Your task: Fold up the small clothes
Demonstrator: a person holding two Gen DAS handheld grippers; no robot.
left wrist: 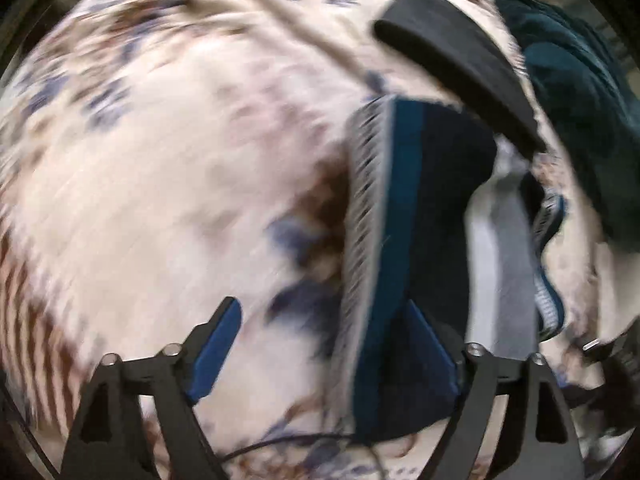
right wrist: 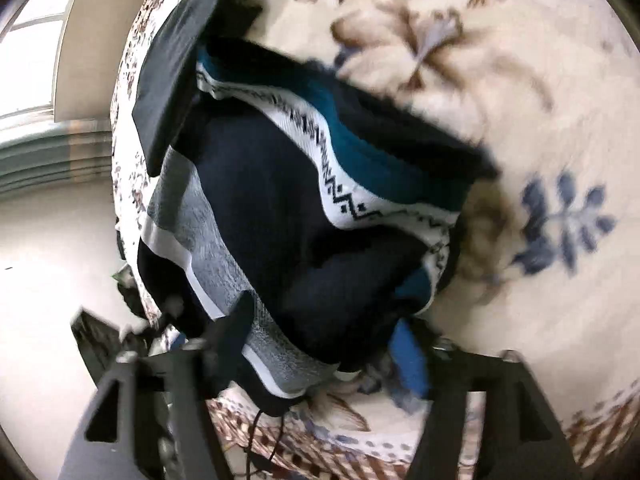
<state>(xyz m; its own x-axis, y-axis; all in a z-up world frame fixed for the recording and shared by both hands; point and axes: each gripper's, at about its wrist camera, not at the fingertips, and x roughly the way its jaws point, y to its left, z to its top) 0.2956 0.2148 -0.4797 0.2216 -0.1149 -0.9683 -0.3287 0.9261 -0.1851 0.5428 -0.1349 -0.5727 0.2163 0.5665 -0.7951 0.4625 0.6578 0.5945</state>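
Left wrist view: my left gripper [left wrist: 328,344] spread wide over the floral blanket [left wrist: 160,160], navy garment [left wrist: 420,220] at its right finger; right wrist view: my right gripper [right wrist: 328,336] open around that garment [right wrist: 280,220] near the blanket's [right wrist: 520,80] left edge.

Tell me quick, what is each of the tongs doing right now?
Left tongs: open, nothing clamped; the garment lies against one finger.
Right tongs: open around the garment's edge; whether they pinch it cannot be told.
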